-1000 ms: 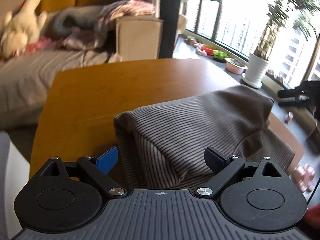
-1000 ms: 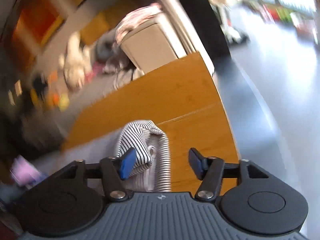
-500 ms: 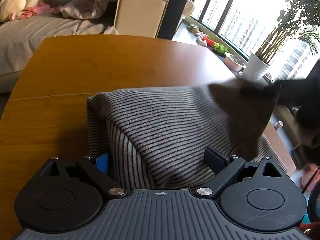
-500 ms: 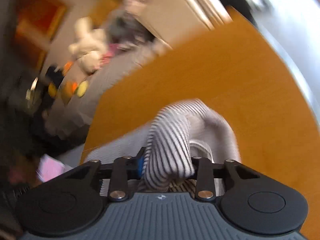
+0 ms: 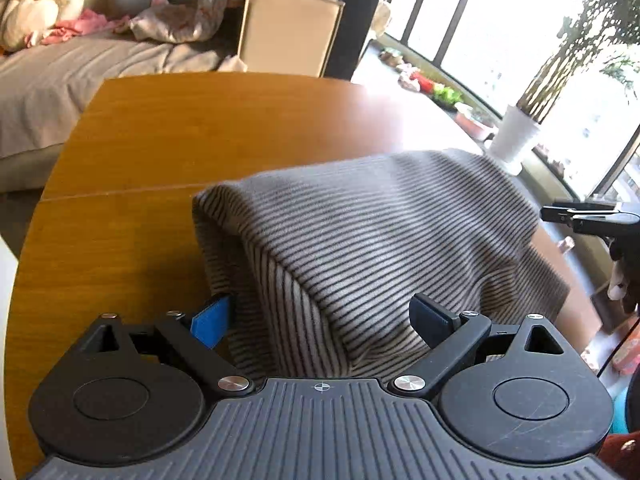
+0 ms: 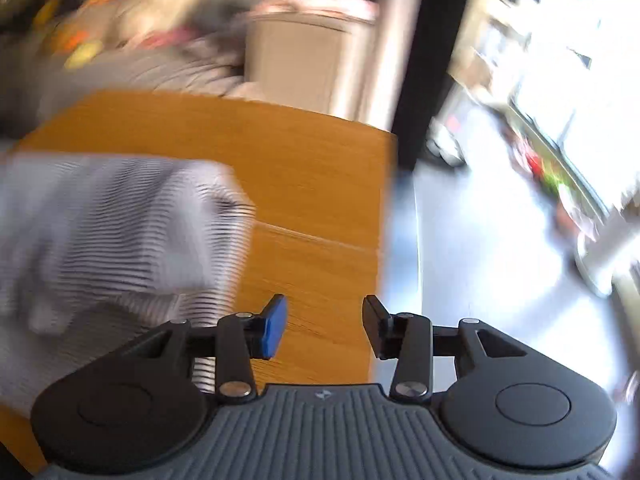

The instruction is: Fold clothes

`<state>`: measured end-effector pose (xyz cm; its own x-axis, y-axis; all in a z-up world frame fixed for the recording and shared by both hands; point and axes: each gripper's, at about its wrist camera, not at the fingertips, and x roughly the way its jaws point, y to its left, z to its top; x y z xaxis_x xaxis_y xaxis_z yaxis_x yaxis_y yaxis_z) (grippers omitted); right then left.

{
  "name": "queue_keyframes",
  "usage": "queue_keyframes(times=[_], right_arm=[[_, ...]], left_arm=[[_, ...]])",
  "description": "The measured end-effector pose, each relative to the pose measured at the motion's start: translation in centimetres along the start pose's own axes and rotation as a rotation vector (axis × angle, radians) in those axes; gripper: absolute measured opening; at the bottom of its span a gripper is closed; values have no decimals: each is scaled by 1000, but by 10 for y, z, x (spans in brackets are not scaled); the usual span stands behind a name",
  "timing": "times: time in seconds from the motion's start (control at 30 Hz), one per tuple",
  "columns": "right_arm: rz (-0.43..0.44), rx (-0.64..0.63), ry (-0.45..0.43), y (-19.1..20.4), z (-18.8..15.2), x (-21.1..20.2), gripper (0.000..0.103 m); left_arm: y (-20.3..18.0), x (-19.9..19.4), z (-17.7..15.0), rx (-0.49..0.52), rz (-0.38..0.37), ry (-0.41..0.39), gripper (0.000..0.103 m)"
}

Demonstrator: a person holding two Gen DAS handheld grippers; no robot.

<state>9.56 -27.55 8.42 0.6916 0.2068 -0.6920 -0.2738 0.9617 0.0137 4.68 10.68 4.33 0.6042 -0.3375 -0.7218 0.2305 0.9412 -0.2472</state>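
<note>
The left gripper (image 5: 320,320) stands with its jaws wide apart, a blue pad on one finger and a dark pad on the other, and the striped garment (image 5: 360,240) bunches up between them; the cloth reaches both pads but the fingers are not pressed together on it. The right gripper (image 6: 324,328) also has its jaws parted, with nothing between them but bare wood and floor. In the left wrist view its closed-looking black tips (image 5: 576,216) poke in from the right edge, just beside the garment's far corner (whether they touch the cloth cannot be told).

The near edge of the garment is hidden behind the left gripper's body, and its right side hangs off the table edge, so the full outline is cut off. The right wrist view is smeared with motion blur; there the garment (image 6: 120,232) is a pale striped mass to the left of the fingers, its folds hard to read.

The garment lies on a wooden table (image 5: 168,140), orange-brown with a seam line running across the top. Beyond it sits a grey sofa (image 5: 80,68) heaped with blankets and a cream plush toy (image 5: 36,4). Tall windows fill the right side, with a white plant pot (image 5: 514,140) on the sill.

The cloth is a soft knit in thin dark and pale stripes, folded over into a rounded hump.
</note>
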Motion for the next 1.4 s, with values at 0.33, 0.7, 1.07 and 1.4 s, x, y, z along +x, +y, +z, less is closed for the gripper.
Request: queue_keyframes(times=[0.33,0.7,1.07,1.4], right_arm=[[270,248,-37,-9,3,14,67],[346,190,-47,30,15,63,45],[348,156,-106,41,22,44,29],[314,106,-68,42,3,30,39]], left_arm=[[-5,28,12,-95,-41,39,96],[-5,65,43,-5,3,-15,81],[-8,8,62,31,-50,-102,33],[-7,21,6,35,22,-5,48]])
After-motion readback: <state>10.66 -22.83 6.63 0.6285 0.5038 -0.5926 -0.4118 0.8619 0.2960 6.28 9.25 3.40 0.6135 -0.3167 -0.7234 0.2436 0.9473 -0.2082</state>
